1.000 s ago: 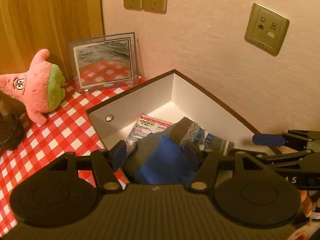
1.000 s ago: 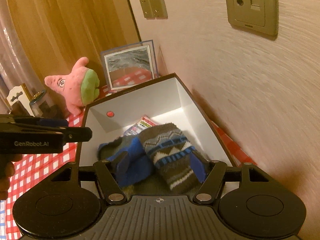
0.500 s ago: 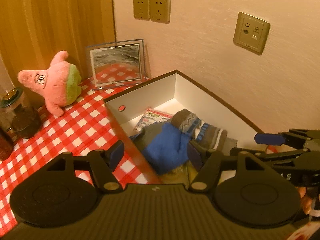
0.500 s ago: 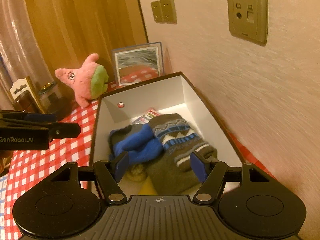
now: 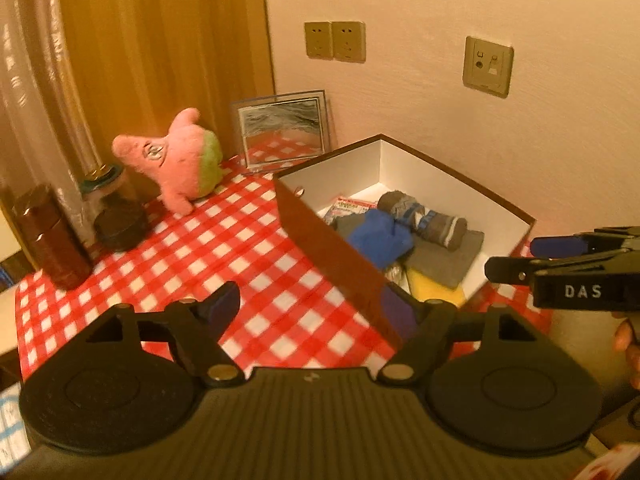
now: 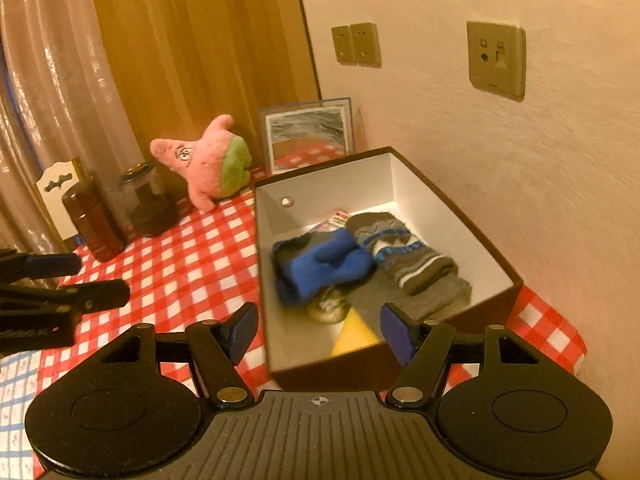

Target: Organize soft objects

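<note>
A brown box with white inside stands against the wall on the checked cloth. In it lie a blue knit item, a grey patterned sock, a grey cloth and a yellow piece. A pink star plush sits on the cloth left of the box. My left gripper is open and empty above the box's near left wall. My right gripper is open and empty above the box's near end.
A framed picture leans on the wall behind the box. A glass jar and a brown canister stand at the left. Curtains hang behind. Wall sockets are above.
Both grippers have pulled back and up from the box, empty. The blue item and the patterned sock stay lying in the box. More of the table is in view.
</note>
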The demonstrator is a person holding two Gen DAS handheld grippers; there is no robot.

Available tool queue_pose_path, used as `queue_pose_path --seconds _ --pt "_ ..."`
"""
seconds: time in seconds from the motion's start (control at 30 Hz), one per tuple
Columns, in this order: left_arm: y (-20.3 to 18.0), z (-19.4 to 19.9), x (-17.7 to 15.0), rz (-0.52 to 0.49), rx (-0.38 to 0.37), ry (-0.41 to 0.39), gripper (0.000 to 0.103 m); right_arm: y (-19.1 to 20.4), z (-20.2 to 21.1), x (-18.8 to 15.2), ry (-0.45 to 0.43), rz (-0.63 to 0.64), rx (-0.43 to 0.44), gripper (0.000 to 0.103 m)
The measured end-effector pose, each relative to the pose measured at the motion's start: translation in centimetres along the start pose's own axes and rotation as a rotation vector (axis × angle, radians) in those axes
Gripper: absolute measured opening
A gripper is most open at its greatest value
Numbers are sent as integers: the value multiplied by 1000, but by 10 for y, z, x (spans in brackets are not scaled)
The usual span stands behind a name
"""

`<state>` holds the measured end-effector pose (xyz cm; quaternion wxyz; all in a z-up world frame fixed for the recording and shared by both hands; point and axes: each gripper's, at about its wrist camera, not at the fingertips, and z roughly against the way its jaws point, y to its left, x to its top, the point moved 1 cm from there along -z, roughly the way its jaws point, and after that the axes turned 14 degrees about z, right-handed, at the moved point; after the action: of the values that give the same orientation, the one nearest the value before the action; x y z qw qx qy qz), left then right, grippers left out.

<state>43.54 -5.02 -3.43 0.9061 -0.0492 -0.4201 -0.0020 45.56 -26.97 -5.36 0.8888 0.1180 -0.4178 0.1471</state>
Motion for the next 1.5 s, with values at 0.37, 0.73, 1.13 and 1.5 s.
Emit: queue_pose_path --seconds 0.37,0.73,1.13,1.5 --pt "63 95 -71 87 -1 3 76 84 59 -47 0 -8 -33 67" --pt "102 192 -169 121 34 10 76 178 136 -126 -14 -4 18 67" --pt "113 290 -240 188 71 68 76 252 215 -186 63 -4 83 67" --pt "97 329 -258 235 125 74 76 262 248 -196 67 43 154 67"
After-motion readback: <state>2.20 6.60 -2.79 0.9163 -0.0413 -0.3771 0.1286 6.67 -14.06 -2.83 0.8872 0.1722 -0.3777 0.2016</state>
